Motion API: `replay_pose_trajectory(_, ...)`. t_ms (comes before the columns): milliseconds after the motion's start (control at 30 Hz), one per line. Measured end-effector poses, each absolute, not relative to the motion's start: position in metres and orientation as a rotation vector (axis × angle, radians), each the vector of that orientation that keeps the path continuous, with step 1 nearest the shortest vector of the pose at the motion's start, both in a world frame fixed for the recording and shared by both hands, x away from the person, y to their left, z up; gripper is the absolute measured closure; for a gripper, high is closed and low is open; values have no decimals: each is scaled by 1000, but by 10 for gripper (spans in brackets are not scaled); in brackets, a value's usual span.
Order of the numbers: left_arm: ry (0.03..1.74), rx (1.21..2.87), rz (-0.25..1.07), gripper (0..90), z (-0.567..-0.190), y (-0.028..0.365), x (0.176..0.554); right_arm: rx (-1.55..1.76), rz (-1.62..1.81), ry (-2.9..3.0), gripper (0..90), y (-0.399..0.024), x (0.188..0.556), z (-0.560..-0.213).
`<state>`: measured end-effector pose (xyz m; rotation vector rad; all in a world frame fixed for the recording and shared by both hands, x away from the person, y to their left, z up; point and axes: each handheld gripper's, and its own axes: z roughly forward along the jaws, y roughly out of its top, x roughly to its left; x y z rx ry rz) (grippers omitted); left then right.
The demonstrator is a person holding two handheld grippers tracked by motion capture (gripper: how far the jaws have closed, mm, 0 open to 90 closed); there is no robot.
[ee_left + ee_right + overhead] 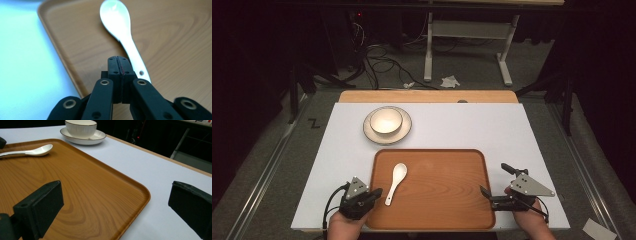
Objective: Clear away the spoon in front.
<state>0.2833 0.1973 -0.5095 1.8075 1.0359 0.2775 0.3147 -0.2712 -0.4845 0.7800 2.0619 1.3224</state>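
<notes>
While both grippers are held low at the near edge, the scene is laid out as follows.

Bench: a white-topped bench (pixel 472 125) is seen from above, with a wooden strip along its far edge.
Tray: a brown wooden tray (pixel 447 200) is placed on the near middle of the bench.
Spoon: a white ceramic spoon (pixel 395 182) is laid on the left part of the tray, its bowl turned away from the person and its handle pointing toward the left gripper.
Bowl and plate: a white bowl (pixel 386 120) is set on a white plate (pixel 371 133) beyond the tray's far left corner, on the bare bench.
Left gripper: the left gripper (pixel 377 192) is held over the tray's left edge; its fingers are pressed together with nothing between them, their tips just beside the spoon's handle end.
Right gripper: the right gripper (pixel 496 181) is held at the tray's right edge; its fingers are spread wide apart and nothing is gripped, one above the tray and one above the bench.
</notes>
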Motion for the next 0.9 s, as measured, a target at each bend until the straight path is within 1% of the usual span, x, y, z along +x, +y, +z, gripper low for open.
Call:
replay_pose_trajectory(233,1061,1793,303,900,-507,204,279,782,1323,2073,7,-268,317,-484)
replay_pose_trajectory(333,1091,1828,328,900,-509,205,279,755,1323,2075,7,-266,319,-484)
replay_pose_trajectory(400,1160,1904,366,900,-512,203,280,761,1326,2078,7,-265,319,-484)
replay_pose_trajectory(600,1139,2044,400,900,-515,186,280,742,1330,2078,7,-264,320,-484)
replay_pose_trajectory(900,1101,2095,375,900,-516,173,279,762,1328,2078,7,-264,319,-484)
